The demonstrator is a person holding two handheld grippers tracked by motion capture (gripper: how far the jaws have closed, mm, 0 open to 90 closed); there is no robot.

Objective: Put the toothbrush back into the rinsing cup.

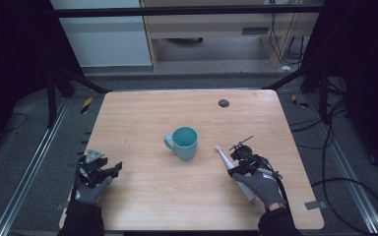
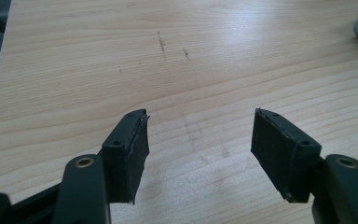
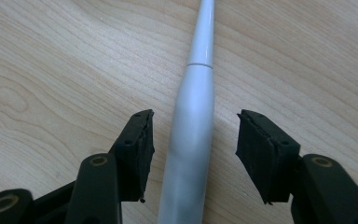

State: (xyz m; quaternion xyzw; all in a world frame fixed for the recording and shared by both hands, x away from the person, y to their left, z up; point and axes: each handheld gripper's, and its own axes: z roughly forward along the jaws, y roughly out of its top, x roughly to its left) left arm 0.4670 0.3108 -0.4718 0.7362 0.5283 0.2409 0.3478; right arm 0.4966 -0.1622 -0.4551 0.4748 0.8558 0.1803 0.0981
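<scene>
Your right gripper (image 3: 193, 140) sat low over the wooden table (image 1: 142, 196) with its jaws spread wide, straddling the thick handle of a white, tapered plastic electric toothbrush (image 3: 191, 140). Neither pad touched it. The brush lay flat on the wood to the right of a teal ceramic mug (image 1: 184, 142), its slim head end pointing up and left, toward the mug but well short of it.

Your left gripper (image 2: 200, 149) hung over bare wood near the table's left edge, jaws also parted and holding nothing, well away from the mug.

The handle looked smooth and round, so I'd judge it apt to roll or squirt forward if your pads closed unevenly. It sat slightly nearer your left-hand pad, which would likely meet it first and nudge it sideways. Closing on the taper rather than the fat section could also let it slip out. If it shot forward, it might strike the mug.
</scene>
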